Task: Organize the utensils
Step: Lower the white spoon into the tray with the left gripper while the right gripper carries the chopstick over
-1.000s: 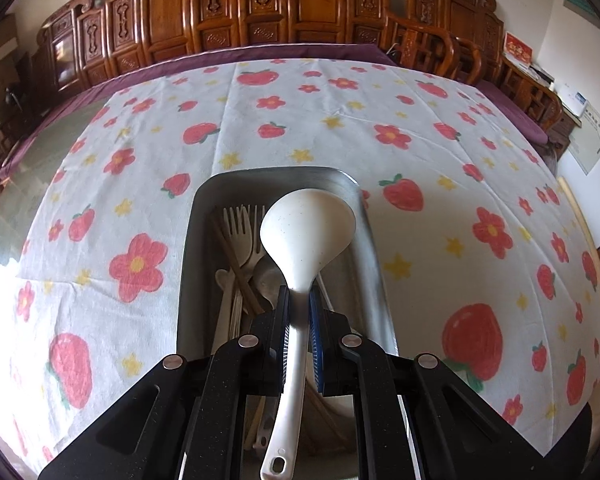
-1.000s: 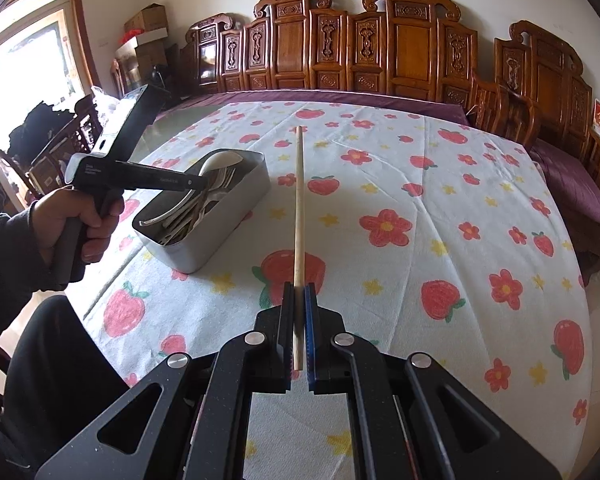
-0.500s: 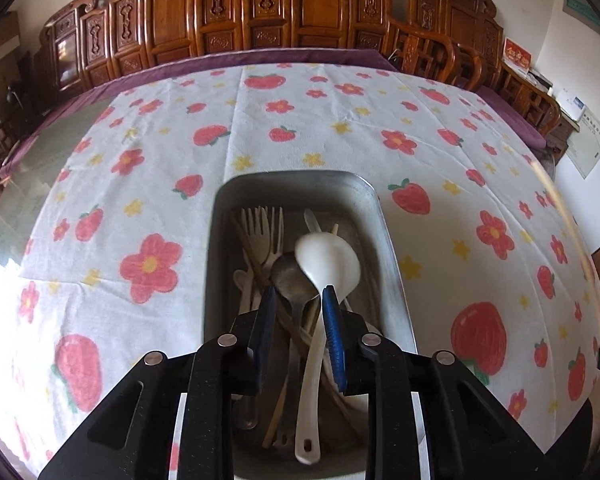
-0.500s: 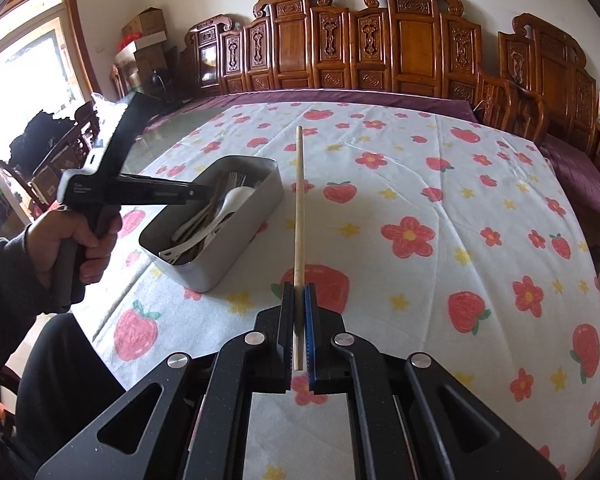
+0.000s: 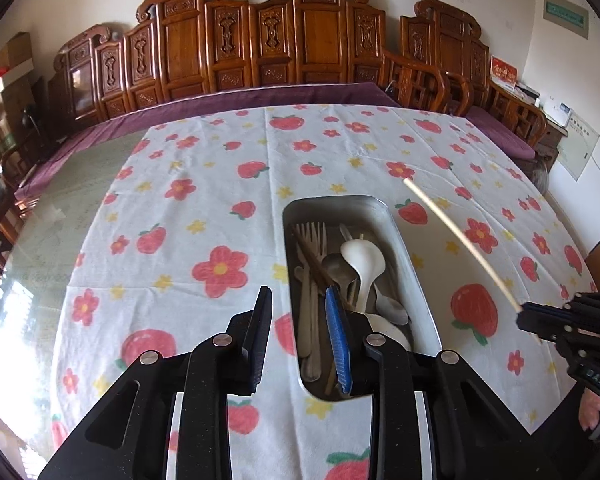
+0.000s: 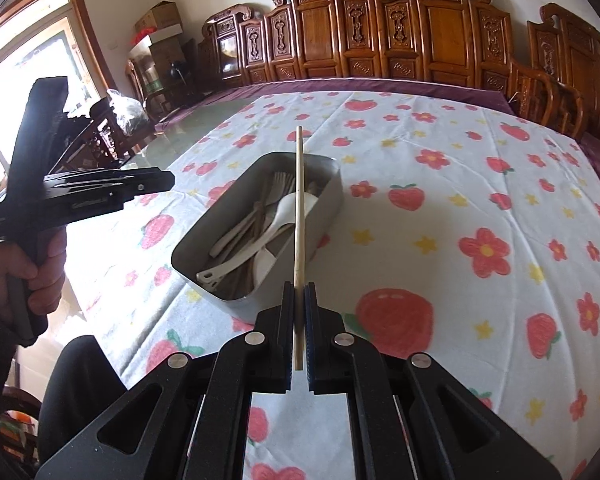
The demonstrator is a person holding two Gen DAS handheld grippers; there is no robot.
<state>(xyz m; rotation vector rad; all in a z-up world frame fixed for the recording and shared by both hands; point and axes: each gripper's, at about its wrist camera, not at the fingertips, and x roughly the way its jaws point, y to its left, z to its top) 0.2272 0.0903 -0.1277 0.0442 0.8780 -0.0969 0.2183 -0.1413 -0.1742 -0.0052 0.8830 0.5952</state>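
One pale, slender wooden chopstick (image 6: 299, 216) sits clamped between the black pads of the right tool (image 6: 299, 300), its tip reaching toward twelve o'clock over the rounded, brushed-metal tin (image 6: 332, 196). Inside that tin lie a glossy white ladle (image 5: 362, 264), cream forks (image 5: 314, 236) and a dull steel spoon (image 5: 336, 266) (all jumbled lengthwise). At nine o'clock of the tin the left tool (image 5: 298, 322) hangs empty, jaws opening, above the strawberry-printed cloth on the desk (image 5: 204, 216).

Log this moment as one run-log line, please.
left gripper: jaws opening, empty | white ladle: in metal tray | right gripper: shut on chopstick
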